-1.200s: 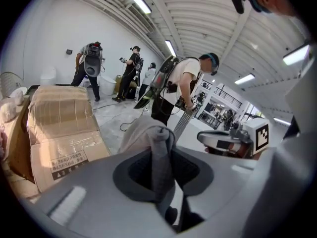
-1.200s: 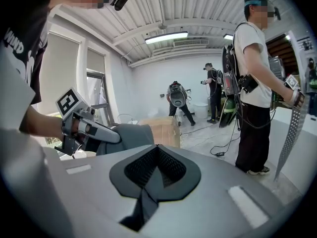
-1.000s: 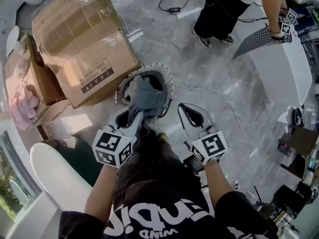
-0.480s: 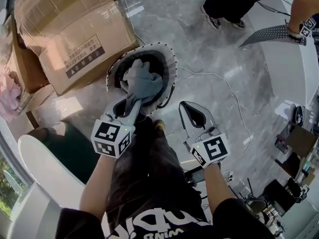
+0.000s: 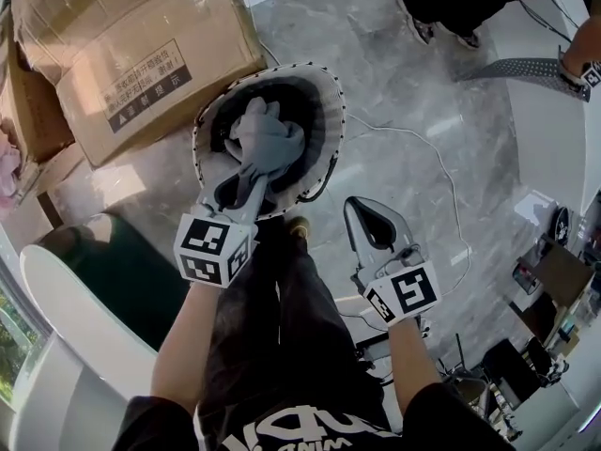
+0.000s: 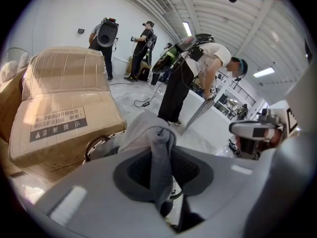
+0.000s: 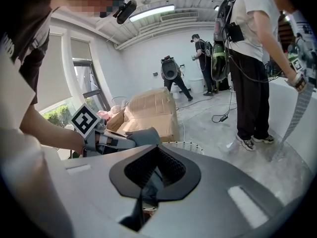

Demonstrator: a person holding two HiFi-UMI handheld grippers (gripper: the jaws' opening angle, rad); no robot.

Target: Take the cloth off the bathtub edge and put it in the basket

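Observation:
A round basket with a white, dark-dotted rim stands on the marble floor. Over its dark opening hangs a grey cloth, bunched up and reaching down inside the rim. My left gripper is shut on the cloth's near end; in the left gripper view the cloth runs pinched between the jaws, with the basket just beyond. To the right of the basket and nearer to me, my right gripper stands shut with nothing in it. In the right gripper view the basket rim shows past the closed jaws.
A large cardboard box lies just left of the basket. The white bathtub edge curves at the lower left. A thin cable trails across the floor on the right. Another person's legs stand at the far right, with a perforated panel nearby.
Both grippers have sunk toward the floor. The cloth has come down with the left gripper, from above the basket into its opening. The right gripper stays shut and empty.

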